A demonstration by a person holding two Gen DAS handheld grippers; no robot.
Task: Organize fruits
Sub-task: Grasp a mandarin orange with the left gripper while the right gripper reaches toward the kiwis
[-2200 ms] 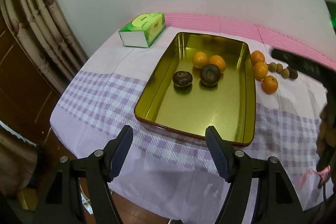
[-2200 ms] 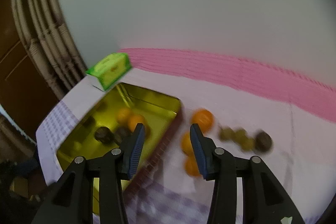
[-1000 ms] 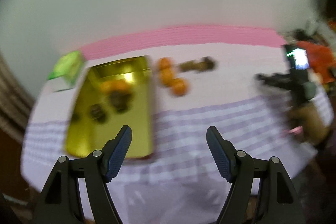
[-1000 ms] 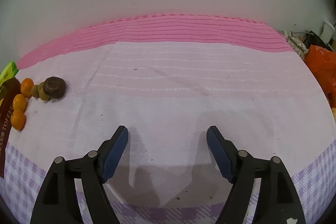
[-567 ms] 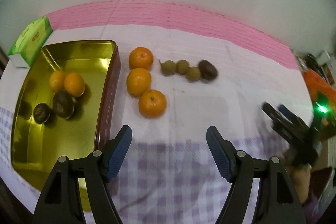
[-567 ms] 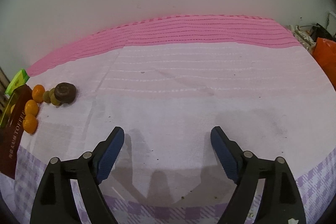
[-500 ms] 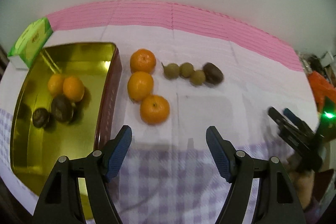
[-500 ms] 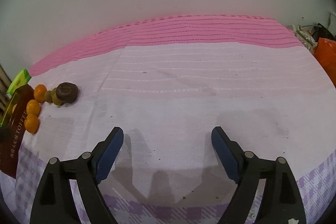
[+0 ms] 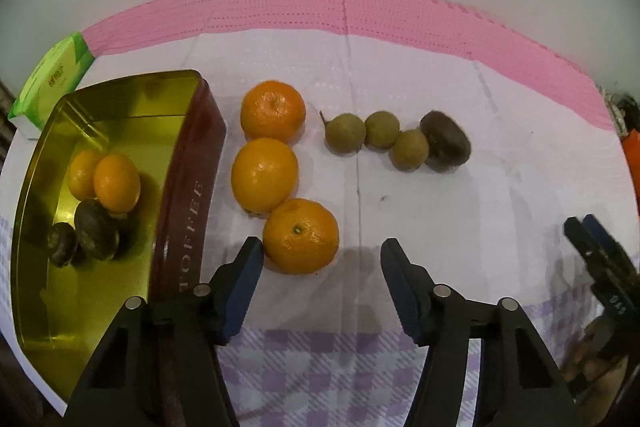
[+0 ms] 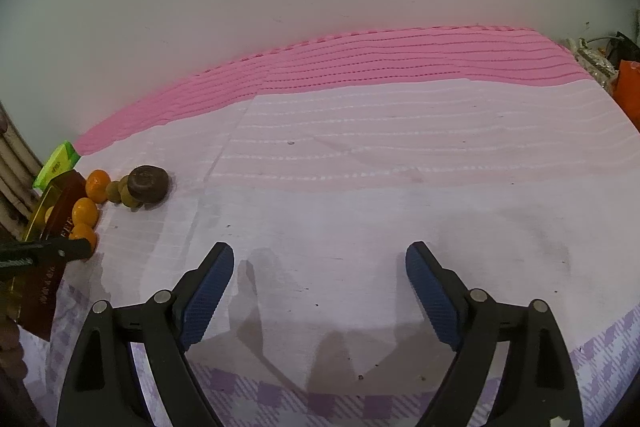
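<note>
In the left wrist view three oranges lie in a row on the cloth beside the gold tin [image 9: 192, 163]; the nearest orange [image 9: 301, 235] sits just ahead of my open left gripper [image 9: 322, 257], close to its left fingertip. Three small green-brown fruits [image 9: 376, 137] and a dark brown fruit [image 9: 445, 142] lie further right. The tin holds two oranges [image 9: 116, 182] and two dark fruits [image 9: 96, 235]. My right gripper [image 10: 320, 263] is open and empty over bare cloth, with the fruits [image 10: 148, 183] far to its left.
A green tissue box [image 9: 52, 79] stands behind the tin at the far left. A pink mat [image 9: 360, 11] runs along the wall. The right gripper's fingers [image 9: 600, 247] show at the right edge of the left wrist view. An orange bag [image 10: 628, 87] lies at the table's right end.
My left gripper has swung from the tin to the loose fruits and moved down close to the nearest orange. The right gripper has swung right, then stayed almost still over bare cloth.
</note>
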